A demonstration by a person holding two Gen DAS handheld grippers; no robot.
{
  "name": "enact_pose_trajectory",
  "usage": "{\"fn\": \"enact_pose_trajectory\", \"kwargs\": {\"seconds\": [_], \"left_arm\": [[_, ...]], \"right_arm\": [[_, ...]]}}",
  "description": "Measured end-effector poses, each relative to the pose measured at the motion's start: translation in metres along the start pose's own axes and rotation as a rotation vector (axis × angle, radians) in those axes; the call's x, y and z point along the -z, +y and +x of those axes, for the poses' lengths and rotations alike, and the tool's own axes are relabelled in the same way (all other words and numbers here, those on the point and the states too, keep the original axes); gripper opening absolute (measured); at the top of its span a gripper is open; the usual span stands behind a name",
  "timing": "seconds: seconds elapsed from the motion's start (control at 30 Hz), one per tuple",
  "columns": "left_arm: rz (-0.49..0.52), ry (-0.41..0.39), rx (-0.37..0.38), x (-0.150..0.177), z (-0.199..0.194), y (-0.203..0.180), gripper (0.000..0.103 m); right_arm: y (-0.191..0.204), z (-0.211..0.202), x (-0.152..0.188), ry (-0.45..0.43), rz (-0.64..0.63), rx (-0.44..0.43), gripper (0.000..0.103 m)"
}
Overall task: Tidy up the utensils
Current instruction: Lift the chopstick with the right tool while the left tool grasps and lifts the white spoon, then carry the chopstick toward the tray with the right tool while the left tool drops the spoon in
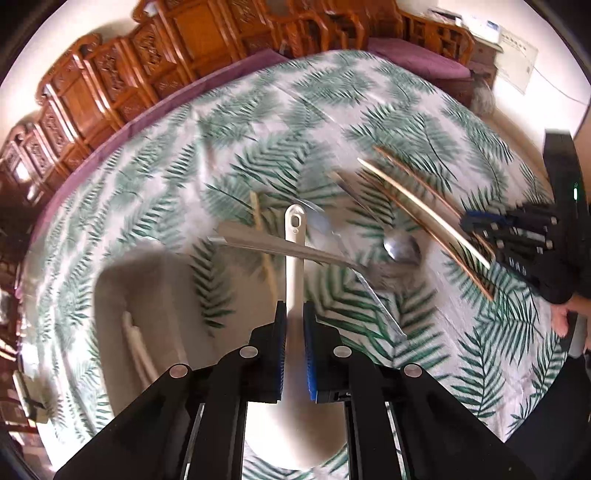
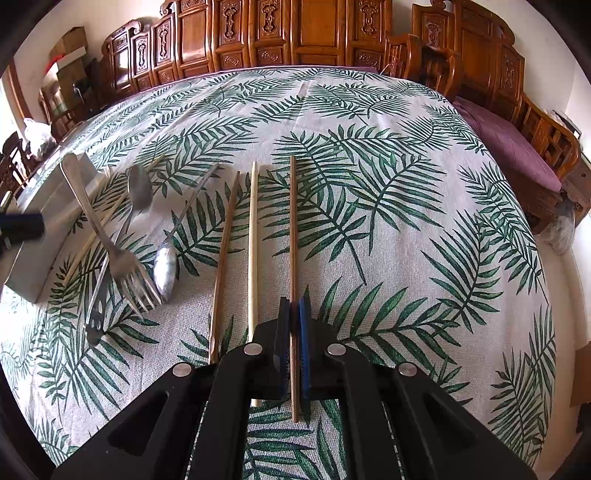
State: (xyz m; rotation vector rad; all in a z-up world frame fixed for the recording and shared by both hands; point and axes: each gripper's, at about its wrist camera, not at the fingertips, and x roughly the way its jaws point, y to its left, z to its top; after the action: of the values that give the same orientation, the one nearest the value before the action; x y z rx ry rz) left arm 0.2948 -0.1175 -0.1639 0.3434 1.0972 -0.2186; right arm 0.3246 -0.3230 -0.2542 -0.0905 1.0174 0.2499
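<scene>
A table covered in a palm-leaf cloth fills both wrist views, with carved wooden cabinets behind it.

The left gripper is clamped on the handle of a white plastic spoon, which points straight ahead from between the blue pads; its broad white bowl lies below, between the gripper arms. A white tray sits just left of it, blurred by motion.

The right gripper is closed on a dark brown chopstick — the stick runs forward over the cloth and also pokes back past the pads. Just to its left lie a pale chopstick and another brown chopstick, roughly parallel. Further left are a metal spoon, a fork and a second spoon, crossing one another beside the tray — a loose tangle.
</scene>
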Motion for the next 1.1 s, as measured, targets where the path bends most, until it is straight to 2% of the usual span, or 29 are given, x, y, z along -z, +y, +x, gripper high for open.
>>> {"fn": "enact_pose_trajectory", "kwargs": {"seconds": [0.17,0.47,0.77,1.1], "left_arm": [[-0.043,-0.039,-0.040,-0.012,-0.014,0.018,0.008],[-0.072,-0.099,-0.042,-0.020,-0.035,0.028,0.008],[-0.105,-0.110,-0.054,-0.001,-0.040,0.049,0.008],[-0.188,-0.094,-0.091,0.033,-0.037,0.109,0.008]], "right_arm": [[0.000,0.000,0.000,0.001,0.000,0.001,0.006],[0.000,-0.001,0.002,-0.012,0.007,0.003,0.006],[0.014,-0.023,-0.010,-0.059,-0.010,-0.016,0.005],[0.058,-0.061,-0.027,-0.126,-0.073,-0.076,0.006]]}}
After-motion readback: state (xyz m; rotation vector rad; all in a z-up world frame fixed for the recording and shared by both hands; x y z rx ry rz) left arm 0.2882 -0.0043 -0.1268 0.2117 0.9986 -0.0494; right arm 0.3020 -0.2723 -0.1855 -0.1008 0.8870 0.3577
